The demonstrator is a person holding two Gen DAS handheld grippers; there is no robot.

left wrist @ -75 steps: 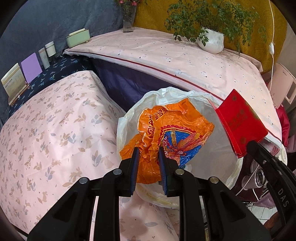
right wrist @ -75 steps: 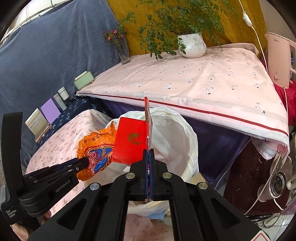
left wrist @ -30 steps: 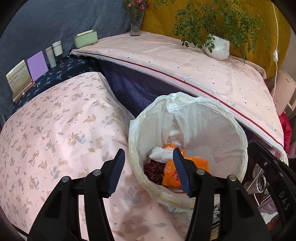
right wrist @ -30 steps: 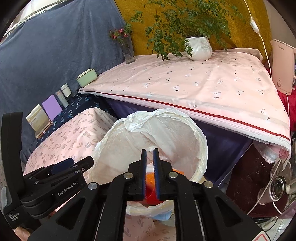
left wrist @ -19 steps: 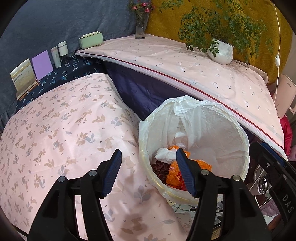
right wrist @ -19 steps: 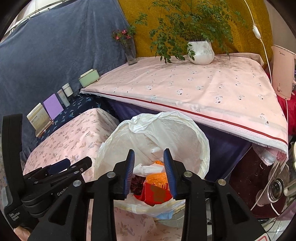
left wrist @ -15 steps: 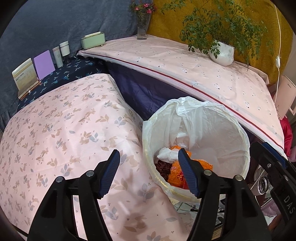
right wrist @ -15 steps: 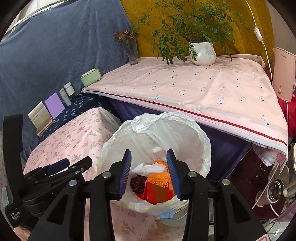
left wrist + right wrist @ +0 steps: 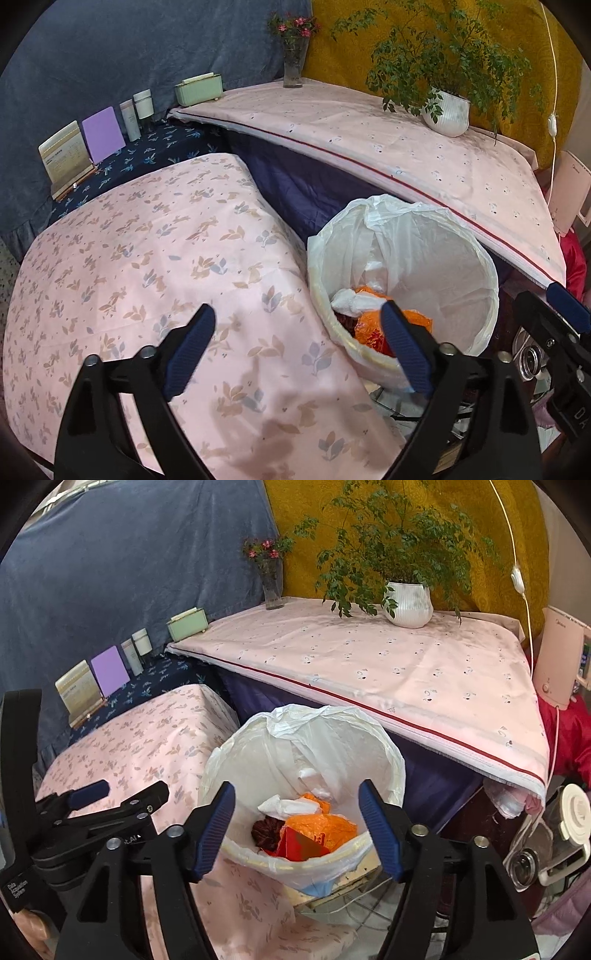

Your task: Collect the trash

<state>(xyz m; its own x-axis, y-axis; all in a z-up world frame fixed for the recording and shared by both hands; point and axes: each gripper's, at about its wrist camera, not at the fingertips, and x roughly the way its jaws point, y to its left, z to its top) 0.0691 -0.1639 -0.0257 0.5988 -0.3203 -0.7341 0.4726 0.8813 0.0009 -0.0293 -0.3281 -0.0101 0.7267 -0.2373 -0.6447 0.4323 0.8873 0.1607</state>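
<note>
We held both tools above the bin (image 9: 384, 760), a round one lined with a white plastic bag and standing between the leaf-patterned pink tabletop (image 9: 147, 266) and the longer tabletop (image 9: 369, 664) with the red-trimmed cloth. The left tool (image 9: 297, 347) had just been opening and stood released, its blue pads (image 9: 190, 347) spread wide with nothing between them — one pad over the leaf-patterned cloth, the other over the near rim of the bin. The right tool (image 9: 297, 827) had likewise just been opening and gripped nothing; through its spread pads we looked straight down into the bin. The trash lay at the bottom of the liner: the crumpled orange wrapper (image 9: 321, 829), the red packet (image 9: 295, 847) leaning against it at the near side, a dark reddish clump (image 9: 266, 830) to the left, and white crumpled paper (image 9: 286, 805) behind them. In the left wrist view the orange wrapper (image 9: 369, 325) showed partly behind the right-hand pad. On the far tabletop stood a potted plant (image 9: 408, 603) in a white ribbed pot and a glass vase of pink flowers (image 9: 273, 587) — both well apart from the bin.
</note>
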